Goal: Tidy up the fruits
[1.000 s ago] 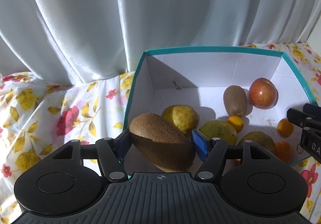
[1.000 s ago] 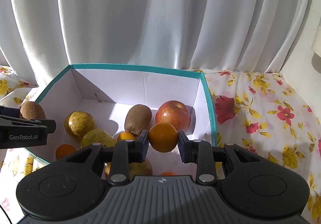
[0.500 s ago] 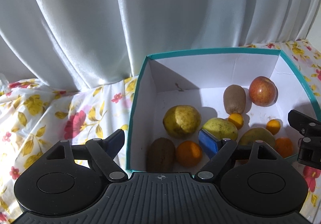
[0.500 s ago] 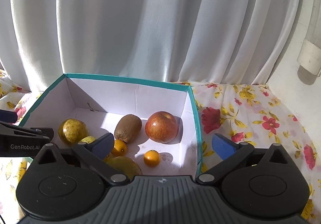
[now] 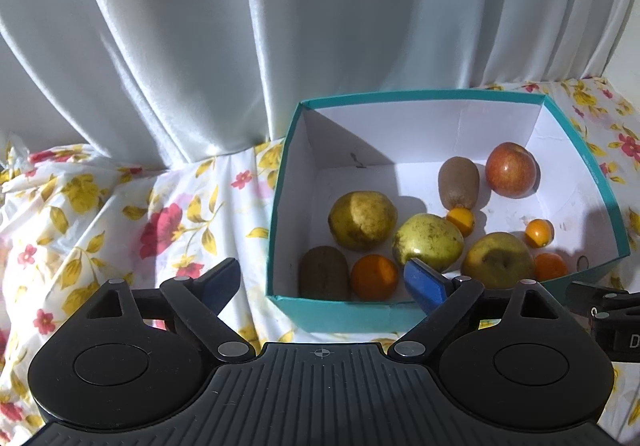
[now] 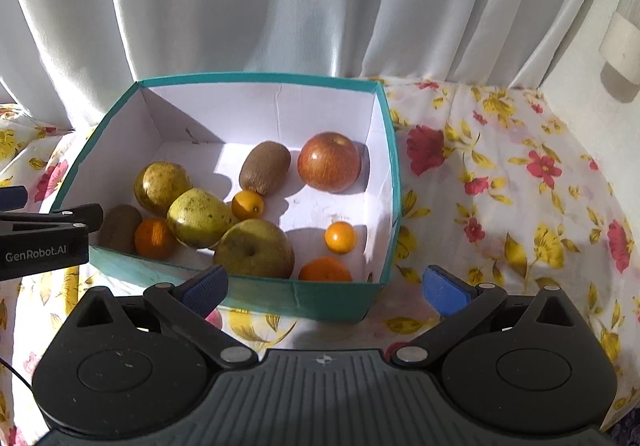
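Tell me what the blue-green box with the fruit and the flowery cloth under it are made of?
The box looks like thin cardboard: matte teal outside, plain white inside, with sharp folded corners and a crease in the back wall. The flowery cloth seems to be thin plastic sheeting or slick fabric, since it wrinkles and shines a little in the sun. I can't tell which.

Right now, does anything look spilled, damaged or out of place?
Nothing stands out. All the fruit lies inside the box; none sits on the cloth in view. The box is upright with only a small dark mark on its back wall. Both grippers, left and right, are open and empty.
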Demonstrator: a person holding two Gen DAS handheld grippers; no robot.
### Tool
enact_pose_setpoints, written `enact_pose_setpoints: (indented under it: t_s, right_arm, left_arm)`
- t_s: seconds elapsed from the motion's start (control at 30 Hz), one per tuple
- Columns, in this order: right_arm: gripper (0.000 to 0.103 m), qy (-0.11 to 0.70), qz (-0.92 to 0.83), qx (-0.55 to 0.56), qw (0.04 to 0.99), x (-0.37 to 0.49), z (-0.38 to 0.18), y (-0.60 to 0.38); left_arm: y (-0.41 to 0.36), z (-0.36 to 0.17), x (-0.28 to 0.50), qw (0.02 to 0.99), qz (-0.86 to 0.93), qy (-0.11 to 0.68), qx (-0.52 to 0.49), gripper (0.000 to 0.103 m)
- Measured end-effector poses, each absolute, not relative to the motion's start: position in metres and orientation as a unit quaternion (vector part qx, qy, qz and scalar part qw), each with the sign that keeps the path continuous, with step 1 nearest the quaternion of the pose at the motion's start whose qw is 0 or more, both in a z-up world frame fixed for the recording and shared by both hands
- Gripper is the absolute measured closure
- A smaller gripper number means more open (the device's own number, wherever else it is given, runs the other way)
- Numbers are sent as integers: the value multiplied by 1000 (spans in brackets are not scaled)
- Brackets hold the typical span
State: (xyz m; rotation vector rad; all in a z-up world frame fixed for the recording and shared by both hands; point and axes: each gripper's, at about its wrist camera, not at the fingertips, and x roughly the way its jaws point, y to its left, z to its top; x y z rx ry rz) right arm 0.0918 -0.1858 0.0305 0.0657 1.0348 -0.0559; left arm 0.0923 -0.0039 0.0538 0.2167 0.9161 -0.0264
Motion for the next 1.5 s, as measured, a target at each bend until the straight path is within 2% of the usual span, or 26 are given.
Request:
enact_pose_setpoints:
  t_s: [0.3,0.6,1.5]
  right_arm:
    - [0,558,-51,35,828,102,28,-181]
    - [0,609,-28,32,792,119,18,-170]
    - [0,636,-35,28,770,136,0,-171]
  left_arm:
    - [0,46,103,844,-15,527,102,10]
    - [0,33,112,814,-17,572,98,10]
    - [-4,14,121,795,-15,597,106,10]
